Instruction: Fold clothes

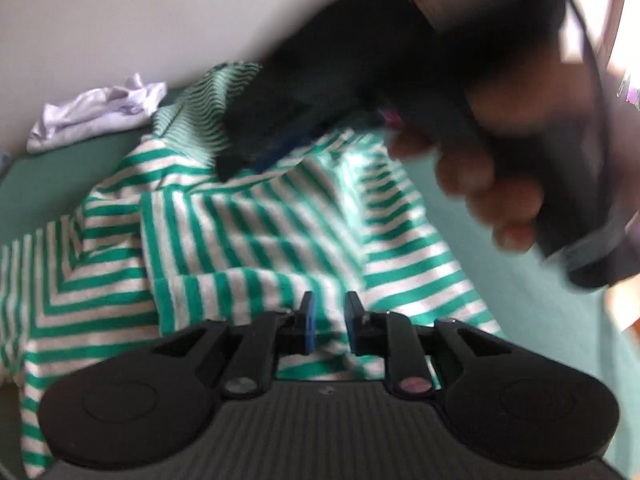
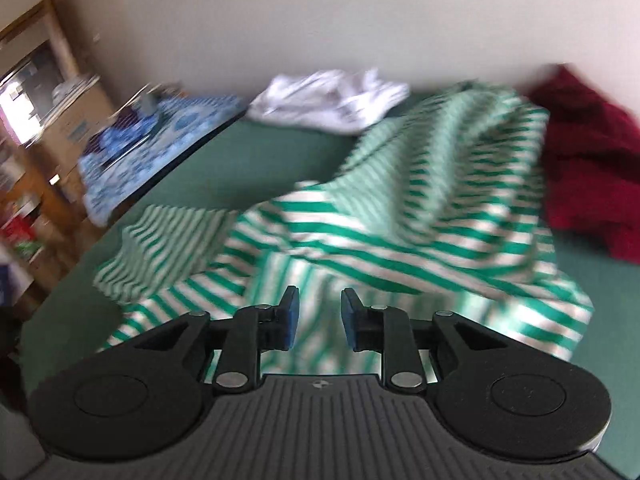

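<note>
A green-and-white striped garment (image 1: 248,236) lies crumpled on the green surface (image 1: 60,176); it also shows in the right wrist view (image 2: 400,232). My left gripper (image 1: 329,322) hovers over its near edge, jaws a little apart with striped cloth between the blue pads; whether it grips is unclear. My right gripper (image 2: 318,318) is open just above the garment's near folds. In the left wrist view the other gripper (image 1: 304,112), held by a hand (image 1: 492,184), is blurred above the garment's far part.
A white garment (image 2: 332,100) lies bunched by the wall (image 2: 320,20); it also shows in the left wrist view (image 1: 100,114). A dark red garment (image 2: 592,168) lies at right. A blue patterned cloth (image 2: 160,140) and wooden shelves (image 2: 36,120) are at left.
</note>
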Demonstrator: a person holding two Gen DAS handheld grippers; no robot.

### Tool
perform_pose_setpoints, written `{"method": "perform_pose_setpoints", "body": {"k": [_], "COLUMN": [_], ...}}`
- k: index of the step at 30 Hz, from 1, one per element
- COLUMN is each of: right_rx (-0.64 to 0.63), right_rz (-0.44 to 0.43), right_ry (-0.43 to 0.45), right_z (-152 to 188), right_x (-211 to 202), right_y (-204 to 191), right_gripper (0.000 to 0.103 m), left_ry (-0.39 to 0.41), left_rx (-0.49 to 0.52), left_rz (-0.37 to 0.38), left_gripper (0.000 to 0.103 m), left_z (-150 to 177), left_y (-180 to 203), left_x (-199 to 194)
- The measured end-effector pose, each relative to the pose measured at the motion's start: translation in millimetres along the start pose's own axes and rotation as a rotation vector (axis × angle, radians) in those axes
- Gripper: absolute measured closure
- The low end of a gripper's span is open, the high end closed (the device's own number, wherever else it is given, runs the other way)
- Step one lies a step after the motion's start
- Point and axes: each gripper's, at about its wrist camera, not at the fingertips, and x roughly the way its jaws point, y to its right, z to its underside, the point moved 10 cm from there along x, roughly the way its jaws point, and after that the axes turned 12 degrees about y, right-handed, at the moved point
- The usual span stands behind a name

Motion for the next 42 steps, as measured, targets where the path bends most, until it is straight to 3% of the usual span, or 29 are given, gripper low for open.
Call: {"method": "perform_pose_setpoints", "body": {"k": [2, 6, 8, 13, 16, 18, 21, 22, 24, 26, 28, 29, 31, 32, 34, 36, 39, 41, 42], "right_rx": [-0.006, 0.016, 0.022, 0.051, 0.103, 0.136, 0.16, 0.16, 0.179, 0.227, 0.263, 0.275, 0.233, 0.195, 0.13, 0.087, 0.189, 0.271, 0.286], "right_rz": [-0.037, -0.066, -0.017, 0.052, 0.037, -0.032, -0.039, -0.03, -0.032, -0.036, -0.102, -0.15, -0.088, -0.034, -0.013, 0.002, -0.061, -0.103, -0.108], "right_ry": [-0.071, -0.178, -0.153, -0.055, -0.006, -0.002, -0.099, -0.109, -0.069, -0.021, 0.023, 0.031, -0.027, -0.065, -0.039, -0.01, 0.093, 0.099, 0.101], "right_z": [3, 12, 7, -9, -16, -11, 15, 20, 18, 13, 11, 14, 35, 48, 59, 60, 51, 58, 62], "right_x": [24, 65, 79, 96, 74, 55, 50, 53, 54, 40, 16, 4, -4, -5, -12, -20, -40, -44, -47], "right_y": [-11, -20, -18, -4, -2, -10, -9, -6, 0, 2, -5, -10, -9, -7, -9, -12, -15, -20, -24], "right_gripper": [0.069, 0.073, 0.091, 0.095, 0.084, 0.084, 0.084, 0.093, 0.095, 0.082, 0.08, 0.073, 0.068, 0.07, 0.075, 0.076, 0.075, 0.075, 0.074], "left_ry": [-0.01, -0.005, -0.001, -0.003, -0.032, -0.031, -0.022, -0.023, -0.036, -0.054, -0.037, -0.036, -0.055, -0.069, -0.1, -0.152, -0.215, -0.252, -0.264], "left_rx": [-0.032, -0.063, -0.053, -0.051, -0.09, -0.108, -0.081, -0.059, -0.028, -0.035, -0.054, -0.061, -0.114, -0.145, -0.204, -0.203, -0.163, -0.126, -0.111], "left_rz": [0.012, 0.026, 0.033, 0.043, 0.064, 0.08, 0.074, 0.074, 0.076, 0.095, 0.088, 0.062, 0.014, -0.012, -0.064, -0.142, -0.252, -0.323, -0.352], "left_gripper": [0.09, 0.089, 0.089, 0.087, 0.083, 0.076, 0.074, 0.069, 0.069, 0.07, 0.069, 0.069, 0.069, 0.07, 0.07, 0.07, 0.069, 0.06, 0.061], "left_z": [7, 12, 16, 22, 21, 22, 20, 20, 20, 21, 21, 23, 34, 41, 56, 80, 112, 131, 137], "left_y": [-4, -3, -3, -6, -8, -11, -4, -2, 1, 3, -1, -4, -19, -30, -51, -70, -86, -93, -94], "left_x": [4, -2, -8, -16, -17, -15, -11, -10, -11, -21, -41, -52, -76, -88, -112, -137, -178, -206, -215]}}
